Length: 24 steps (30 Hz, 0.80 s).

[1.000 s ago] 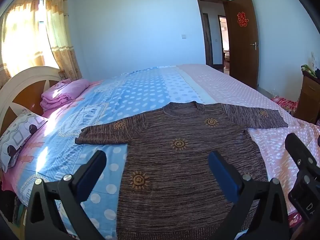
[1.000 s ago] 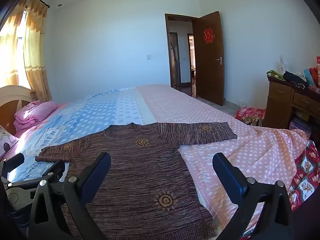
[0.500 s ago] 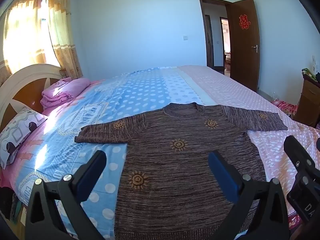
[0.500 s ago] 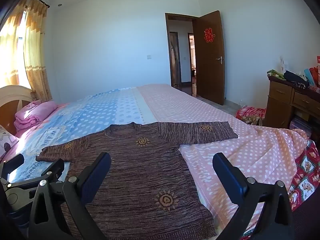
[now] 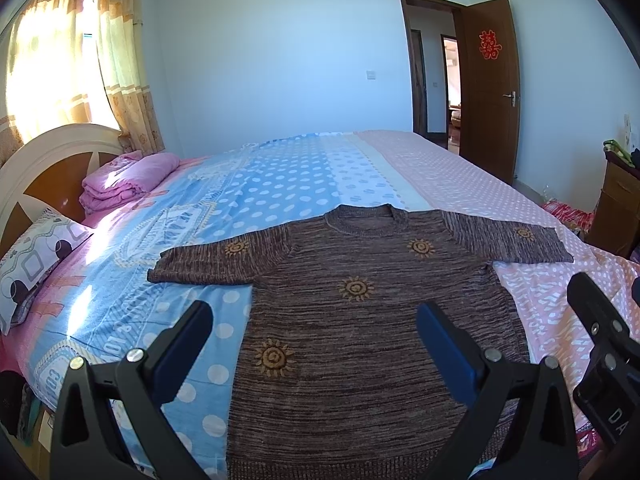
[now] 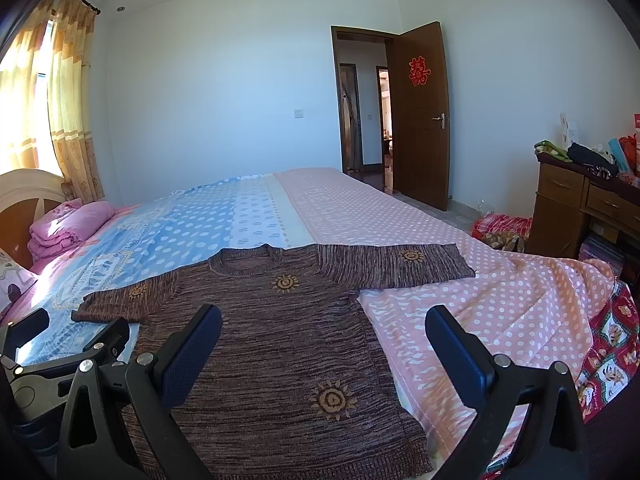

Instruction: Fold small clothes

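Hovering spread and empty near the hem, the left gripper (image 5: 312, 332) and right gripper (image 6: 324, 332) are facing the sweater (image 5: 360, 320), which is lying flat on the bed (image 5: 280, 184), sleeves out. Pinching each sleeve at its cuff and carrying it inward would likely be keeping the fold square.

Sweater (image 5: 360, 320): flat on bed (image 5: 280, 184), collar toward the door (image 5: 490, 80)
Blanket (image 5: 128, 178): left, by headboard (image 5: 52, 160)
Dresser (image 6: 576, 208): right of bed

Pale blue walls (image 6: 224, 92), sunlit curtains (image 5: 60, 64); open brown door (image 6: 420, 120)
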Tool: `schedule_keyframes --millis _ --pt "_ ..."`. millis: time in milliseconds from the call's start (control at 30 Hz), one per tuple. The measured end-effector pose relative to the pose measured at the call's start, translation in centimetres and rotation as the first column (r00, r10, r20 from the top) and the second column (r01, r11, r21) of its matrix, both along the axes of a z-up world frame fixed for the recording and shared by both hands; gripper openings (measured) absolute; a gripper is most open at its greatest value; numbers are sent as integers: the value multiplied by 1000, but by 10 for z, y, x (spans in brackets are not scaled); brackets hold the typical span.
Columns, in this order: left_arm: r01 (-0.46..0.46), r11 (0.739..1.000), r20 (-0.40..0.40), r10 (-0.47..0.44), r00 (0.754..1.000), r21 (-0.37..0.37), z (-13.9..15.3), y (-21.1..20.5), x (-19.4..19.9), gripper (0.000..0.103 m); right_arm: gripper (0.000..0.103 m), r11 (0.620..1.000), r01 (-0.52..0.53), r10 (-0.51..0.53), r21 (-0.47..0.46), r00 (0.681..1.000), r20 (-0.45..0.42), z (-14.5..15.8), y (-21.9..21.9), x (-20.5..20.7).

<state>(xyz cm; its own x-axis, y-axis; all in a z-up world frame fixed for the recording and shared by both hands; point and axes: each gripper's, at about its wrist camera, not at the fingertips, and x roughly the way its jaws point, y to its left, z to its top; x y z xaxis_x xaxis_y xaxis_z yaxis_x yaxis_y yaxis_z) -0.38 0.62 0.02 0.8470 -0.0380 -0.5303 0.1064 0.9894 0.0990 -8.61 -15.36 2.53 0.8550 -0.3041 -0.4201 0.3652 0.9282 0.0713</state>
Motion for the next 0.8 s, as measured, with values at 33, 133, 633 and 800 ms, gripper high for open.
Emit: schedule_keyframes --millis 33,133,633,800 --pt "0 1000 -1 0 1000 -2 0 0 0 103 102 1000 1 -1 0 1000 0 0 0 0" --pt "-1 1000 -2 1 1000 -5 0 0 1 103 102 1000 1 -1 1 1000 2 0 0 0" --pt "-1 1000 -12 1 1000 -9 -1 2 1 103 102 1000 2 -2 8 1000 -2 -1 0 -1" --pt "0 1000 -12 0 1000 -9 -1 2 1 103 102 1000 2 -2 9 1000 -3 -2 -1 0"
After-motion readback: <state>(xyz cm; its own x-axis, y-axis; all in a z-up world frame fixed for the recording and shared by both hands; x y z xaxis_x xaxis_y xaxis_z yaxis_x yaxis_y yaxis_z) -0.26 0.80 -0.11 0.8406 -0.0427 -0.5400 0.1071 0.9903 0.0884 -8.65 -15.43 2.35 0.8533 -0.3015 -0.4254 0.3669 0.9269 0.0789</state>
